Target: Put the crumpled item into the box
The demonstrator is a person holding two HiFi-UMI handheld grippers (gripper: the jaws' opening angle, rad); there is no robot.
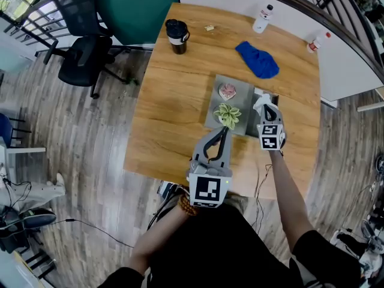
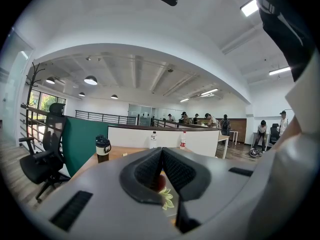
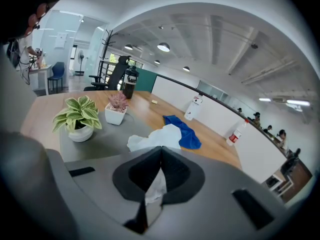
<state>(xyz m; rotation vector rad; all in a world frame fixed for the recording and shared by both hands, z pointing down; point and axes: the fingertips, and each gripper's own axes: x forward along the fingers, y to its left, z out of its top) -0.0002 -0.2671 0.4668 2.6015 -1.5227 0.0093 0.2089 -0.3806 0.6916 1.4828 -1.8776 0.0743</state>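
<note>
- Right gripper view shows your right gripper (image 3: pixel 161 151) pressed shut on the crumpled paper (image 3: pixel 156 136). A big loose part sticks out in front of the jaws.
- Head view puts this paper (image 1: pixel 262 104) over the right edge of the gray mat (image 1: pixel 211 104), at 3 o'clock from the green plant (image 1: pixel 227 115). The box (image 1: pixel 273 97) seems to be the dark opening just under the paper, but it is mostly covered, so I am not sure.
- Your left gripper (image 1: pixel 224 129) has its jaws together on nothing, at 6 o'clock of the green plant and close to it.
- Risk: if you let go off-centre, the loose part may catch the box wall and the paper may fall outside.
- Risk: a low move toward 9 o'clock could tip the plant.
- Room: the table (image 1: pixel 174 101) is open toward 12 o'clock as far as the blue cloth (image 1: pixel 257 60). Its edge is not far at 3 o'clock.
</note>
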